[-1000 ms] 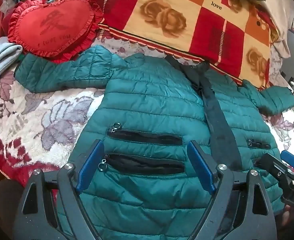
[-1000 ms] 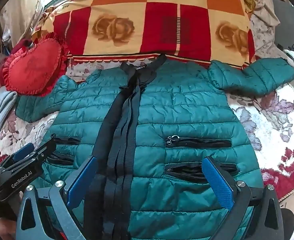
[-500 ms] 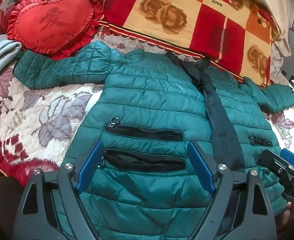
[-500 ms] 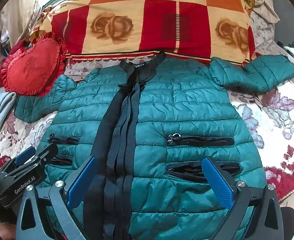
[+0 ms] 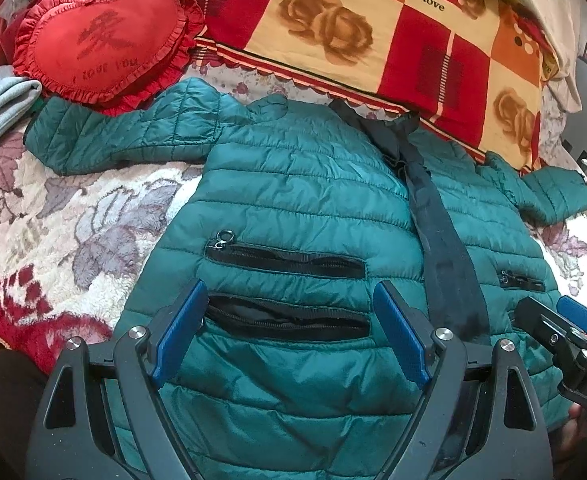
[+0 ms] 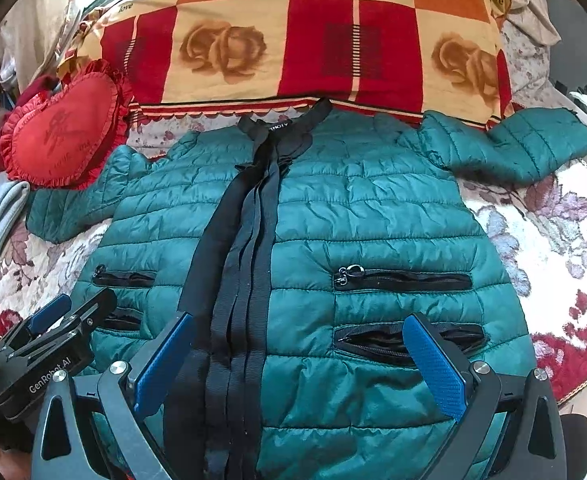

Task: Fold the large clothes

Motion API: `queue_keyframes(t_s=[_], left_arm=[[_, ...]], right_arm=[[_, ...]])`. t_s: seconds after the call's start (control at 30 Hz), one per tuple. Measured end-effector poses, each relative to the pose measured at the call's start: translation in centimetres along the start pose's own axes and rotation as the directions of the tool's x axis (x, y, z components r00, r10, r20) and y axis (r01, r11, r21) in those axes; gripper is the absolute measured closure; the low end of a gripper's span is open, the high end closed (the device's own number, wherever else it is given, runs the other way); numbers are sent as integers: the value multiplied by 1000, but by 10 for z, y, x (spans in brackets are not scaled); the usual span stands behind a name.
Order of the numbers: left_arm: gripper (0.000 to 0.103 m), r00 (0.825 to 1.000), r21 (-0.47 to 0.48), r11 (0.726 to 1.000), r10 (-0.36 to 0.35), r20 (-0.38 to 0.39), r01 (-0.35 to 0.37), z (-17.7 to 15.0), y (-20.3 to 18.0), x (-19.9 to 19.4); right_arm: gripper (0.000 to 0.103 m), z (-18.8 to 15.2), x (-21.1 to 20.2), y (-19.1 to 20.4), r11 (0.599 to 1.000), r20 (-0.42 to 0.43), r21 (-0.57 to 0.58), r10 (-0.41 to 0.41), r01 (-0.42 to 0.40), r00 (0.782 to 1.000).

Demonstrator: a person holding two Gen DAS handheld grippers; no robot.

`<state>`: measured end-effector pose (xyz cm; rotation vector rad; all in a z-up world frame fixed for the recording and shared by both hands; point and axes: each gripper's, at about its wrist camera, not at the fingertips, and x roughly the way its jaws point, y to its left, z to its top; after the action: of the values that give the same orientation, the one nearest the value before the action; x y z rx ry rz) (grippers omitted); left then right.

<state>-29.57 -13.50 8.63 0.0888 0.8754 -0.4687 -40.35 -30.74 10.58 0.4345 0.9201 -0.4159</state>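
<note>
Jacket (image 6: 373, 208) lies flat and unfolded below the patchwork quilt (image 6: 293, 40); my 2 tongs (image 5: 289, 332) (image 6: 297, 364) gape empty, so all folding remains.

Floral bedspread (image 5: 73, 216), checked rose blanket (image 6: 313, 40), red heart cushion (image 5: 105, 44), daylight from behind

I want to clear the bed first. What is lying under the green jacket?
The jacket lies flat on a floral blanket, which shows around it. Its collar reaches the checked quilt. Anything directly beneath the jacket is covered and cannot be seen.
</note>
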Motion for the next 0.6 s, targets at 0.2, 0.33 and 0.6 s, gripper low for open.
queue_keyframes(t_s=[0.2, 0.33, 0.6], left_arm=[[18, 1000, 3, 1000, 0, 0, 0, 0, -2, 0], [18, 1000, 4, 1000, 1, 3, -1, 0, -2, 0], [18, 1000, 5, 1000, 5, 7, -5, 0, -3, -1]], right_arm=[[0, -1, 1, 0, 1000, 10, 1, 1, -1, 1000], [0, 0, 1, -1, 1000, 3, 3, 1, -1, 1000], [0, 0, 2, -2, 1000, 0, 13, 6, -6, 1000]])
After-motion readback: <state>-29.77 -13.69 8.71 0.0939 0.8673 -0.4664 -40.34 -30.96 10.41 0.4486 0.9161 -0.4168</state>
